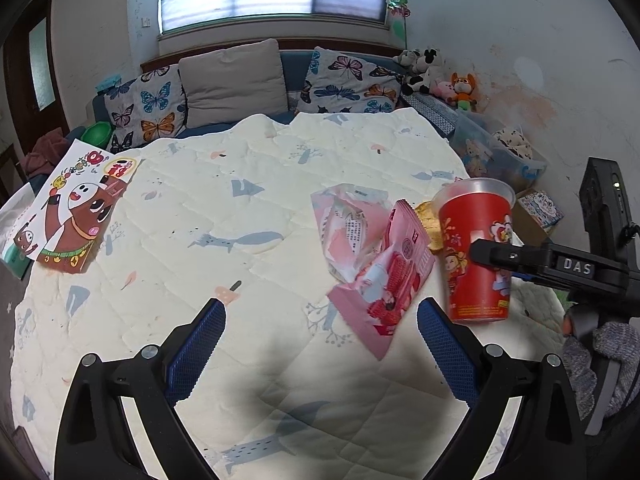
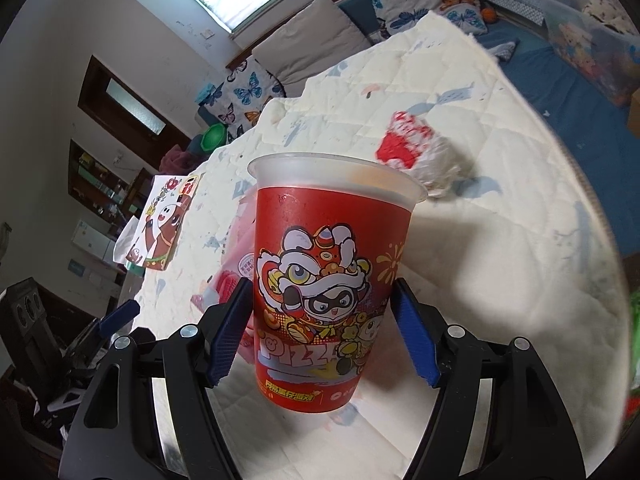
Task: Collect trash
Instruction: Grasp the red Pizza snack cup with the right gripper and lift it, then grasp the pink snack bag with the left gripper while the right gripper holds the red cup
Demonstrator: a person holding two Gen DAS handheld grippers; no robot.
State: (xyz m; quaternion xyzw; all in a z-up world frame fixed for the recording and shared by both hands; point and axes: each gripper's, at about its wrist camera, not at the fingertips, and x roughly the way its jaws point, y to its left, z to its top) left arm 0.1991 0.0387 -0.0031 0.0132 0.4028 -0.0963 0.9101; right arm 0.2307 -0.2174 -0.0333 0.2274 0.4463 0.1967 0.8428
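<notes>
Trash is sitting in a loose cluster on the quilted cream blanket, and the red printed cup is the piece standing between your right gripper fingers. That cup is standing upright with its frosted rim up. Your right gripper is spreading to about the cup's width: the left blue pad is lying against the cup's side, while the right pad is sitting just beside the wall, and you cannot tell whether it is touching. From the left wrist camera the same cup is showing with your right gripper's black finger crossing its front.

Just beside the cup, a pink snack wrapper is lying crumpled over a paler pink bag, and a yellowish scrap is tucking in behind the cup. A crumpled red-and-white paper is lying farther back on the blanket, apart from the cup.

Your left gripper is hovering wide open over bare blanket, holding nothing, with the pink wrapper's lower corner lying between its blue pads near the right one. A cartoon-printed bag is lying well apart at the blanket's far left edge.
</notes>
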